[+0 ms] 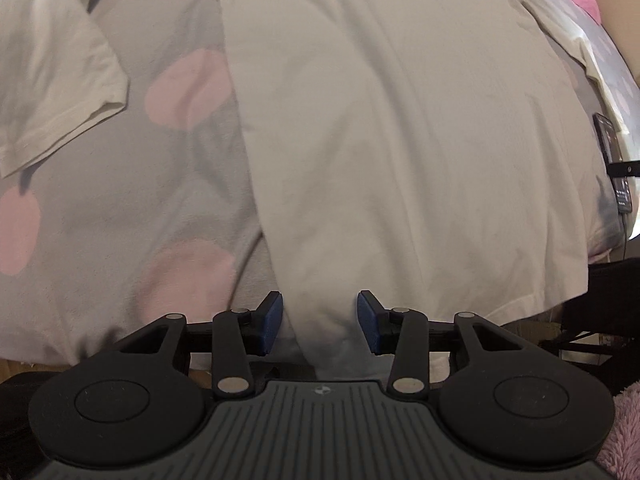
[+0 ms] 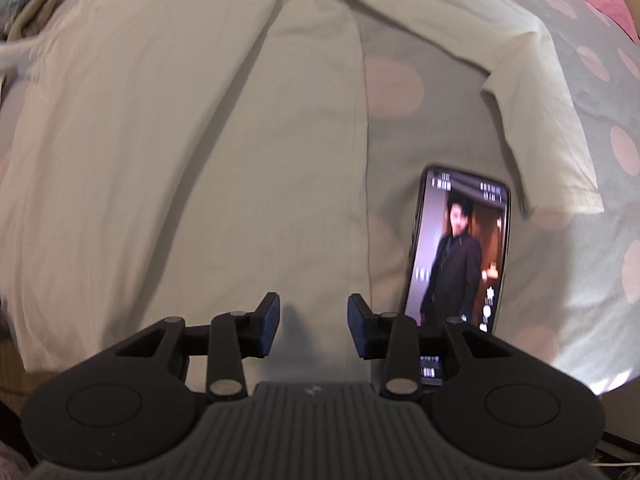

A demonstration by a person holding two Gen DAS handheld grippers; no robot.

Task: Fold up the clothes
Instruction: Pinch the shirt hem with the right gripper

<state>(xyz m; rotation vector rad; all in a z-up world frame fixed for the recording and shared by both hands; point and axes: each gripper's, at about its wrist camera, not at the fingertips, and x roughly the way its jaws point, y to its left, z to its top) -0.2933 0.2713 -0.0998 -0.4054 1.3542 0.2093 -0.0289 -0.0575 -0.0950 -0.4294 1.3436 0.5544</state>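
Left wrist view: your left gripper (image 1: 318, 322) hangs over the near hem of the shirt (image 1: 400, 140), jaws parted either side of a raised fabric ridge; pads don't look to be pressing it. Right gripper (image 2: 312, 326) likewise parted, above the shirt's right edge, gripping nothing. Shirt lies flat on the bedspread (image 1: 120, 220), both sleeves spread, no fold made. Progress: nil, all folds outstanding. Note phone (image 2: 460, 252) lies just beside the shirt; clear it before side folds, imo.
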